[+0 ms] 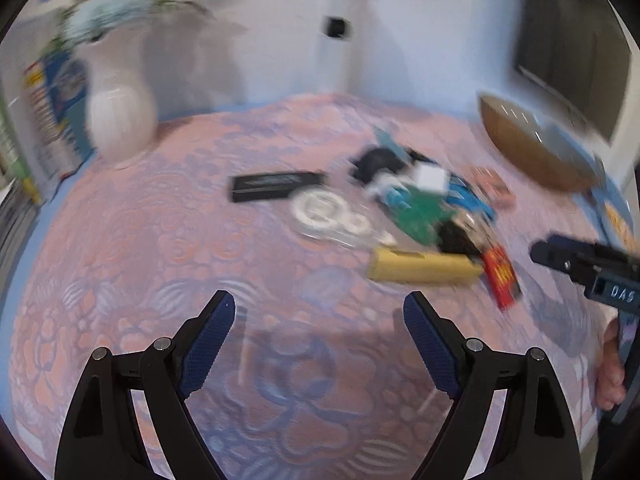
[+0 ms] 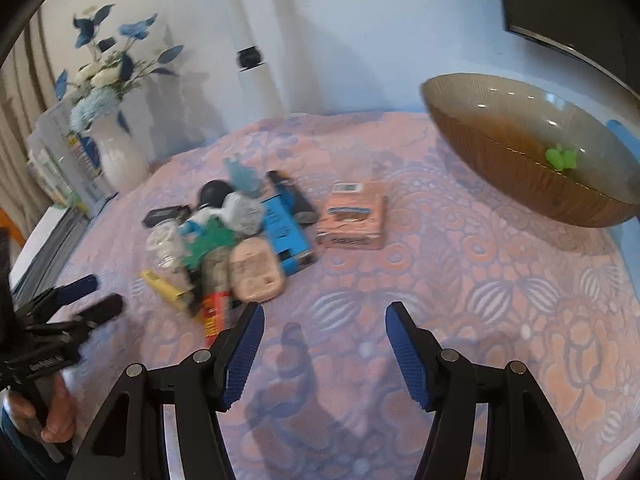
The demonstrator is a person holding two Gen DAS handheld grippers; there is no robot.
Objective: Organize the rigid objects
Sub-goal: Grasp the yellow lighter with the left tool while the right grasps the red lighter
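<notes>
Pile (image 2: 236, 232) of small rigid items heaped mid-table on patterned cloth (image 2: 460, 280), at 11 o'clock from right gripper (image 2: 325, 316). Within pile: blue box (image 2: 286, 228), green piece (image 2: 210, 242), beige case (image 2: 256, 270), yellow tube (image 2: 162, 286), red pack (image 2: 214, 312), black slab (image 2: 166, 214), white rings (image 2: 164, 242); several overlapping, exact contacts blurred. Pink box (image 2: 354, 216) apart from pile, at its 3 o'clock, flat on cloth. Brown bowl (image 2: 520, 184) at 2 o'clock from right gripper, well apart from pile, holding one small green item (image 2: 562, 158). White vase (image 2: 120, 156) with blue and white flowers at 10 o'clock, near table's far edge. Right gripper: fingers spread wide, nothing between, above bare cloth. Left gripper (image 1: 319, 308): fingers likewise spread, nothing between, above bare cloth; seen also from right wrist at 9 o'clock, low left. From left wrist: yellow tube and red pack nearest, at 1 o'clock; black slab at 12 o'clock; bowl at 2 o'clock; right gripper entering at 3 o'clock. Left view motion-blurred; fine detail unreadable.
</notes>
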